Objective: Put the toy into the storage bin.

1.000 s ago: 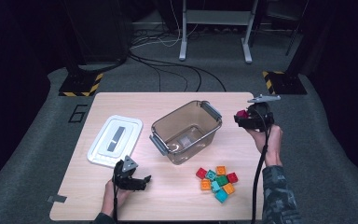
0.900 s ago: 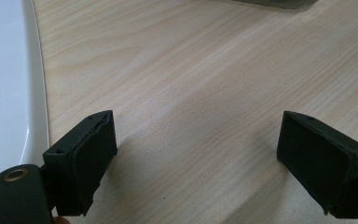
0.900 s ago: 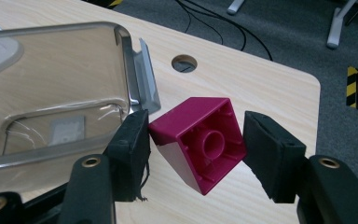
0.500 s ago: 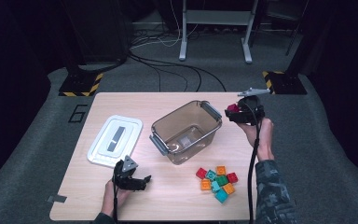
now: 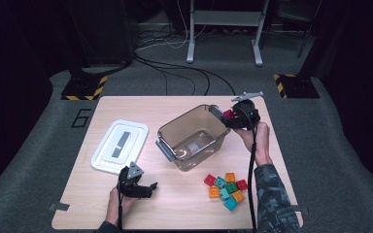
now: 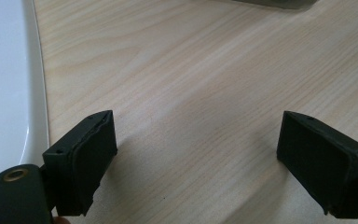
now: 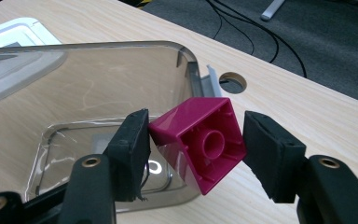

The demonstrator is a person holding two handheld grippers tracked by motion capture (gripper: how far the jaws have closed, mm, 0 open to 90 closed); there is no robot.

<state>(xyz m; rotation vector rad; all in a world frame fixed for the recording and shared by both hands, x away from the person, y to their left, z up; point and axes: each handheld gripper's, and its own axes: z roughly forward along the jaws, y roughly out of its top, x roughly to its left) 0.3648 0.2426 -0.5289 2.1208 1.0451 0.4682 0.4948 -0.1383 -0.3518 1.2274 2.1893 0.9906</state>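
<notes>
My right gripper [image 7: 193, 144] is shut on a magenta brick [image 7: 200, 142], tilted, its hollow underside facing the camera. It hangs over the near right rim of the clear plastic bin [image 7: 98, 51]. In the high view the right gripper [image 5: 230, 117] with the magenta brick [image 5: 228, 114] sits at the right end of the bin [image 5: 175, 136], whose inside holds nothing. My left gripper [image 5: 143, 187] rests low at the table's front left, open, with bare wood between its jaws [image 6: 191, 158].
A white lid [image 5: 119, 145] lies left of the bin; its edge [image 6: 9, 93] is beside the left gripper. Several coloured bricks [image 5: 226, 187] are heaped on the table in front of the bin. A cable hole [image 7: 232, 82] is in the tabletop behind the bin.
My right gripper has carried the magenta brick leftward, from the table's right edge to the bin's right rim. The left gripper has stayed where it was.
</notes>
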